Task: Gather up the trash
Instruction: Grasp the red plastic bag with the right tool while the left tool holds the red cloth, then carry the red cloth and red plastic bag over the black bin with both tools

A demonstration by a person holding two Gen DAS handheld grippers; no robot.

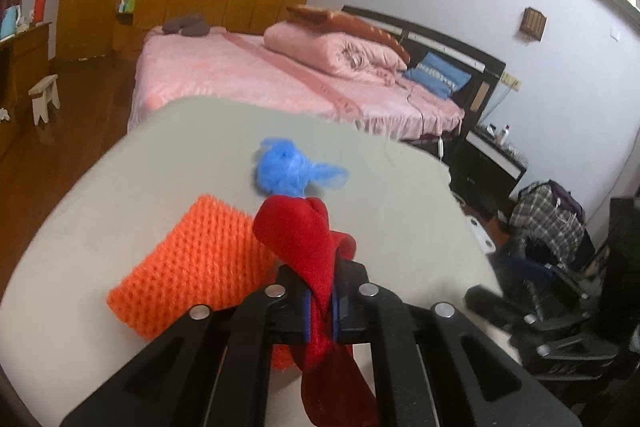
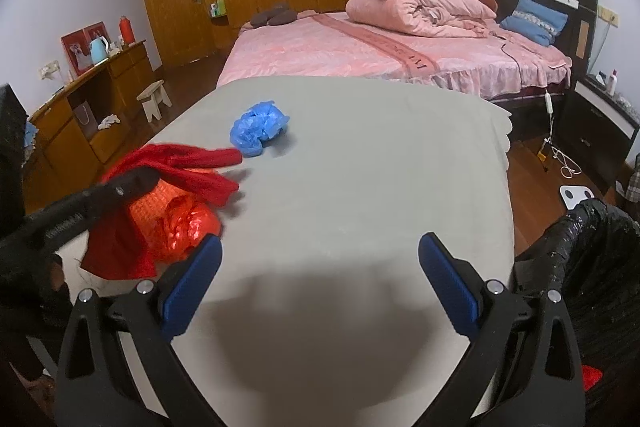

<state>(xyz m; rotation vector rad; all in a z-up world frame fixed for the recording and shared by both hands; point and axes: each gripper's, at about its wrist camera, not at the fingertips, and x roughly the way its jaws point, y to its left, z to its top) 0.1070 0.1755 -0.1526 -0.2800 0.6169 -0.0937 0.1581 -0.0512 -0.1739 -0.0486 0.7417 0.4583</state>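
The left gripper (image 1: pixel 320 307) is clamped on a red cloth (image 1: pixel 308 239); the right gripper (image 2: pixel 320 283) stands wide apart; a blue plastic wad (image 2: pixel 258 129) lies at eleven o'clock.

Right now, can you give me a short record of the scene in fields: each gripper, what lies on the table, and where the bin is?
left gripper: shut on red cloth, lifted over the table
right gripper: open, holds nothing, above bare table
on table: blue bag, orange knit, red wrapper
bin: black liner, right of the table
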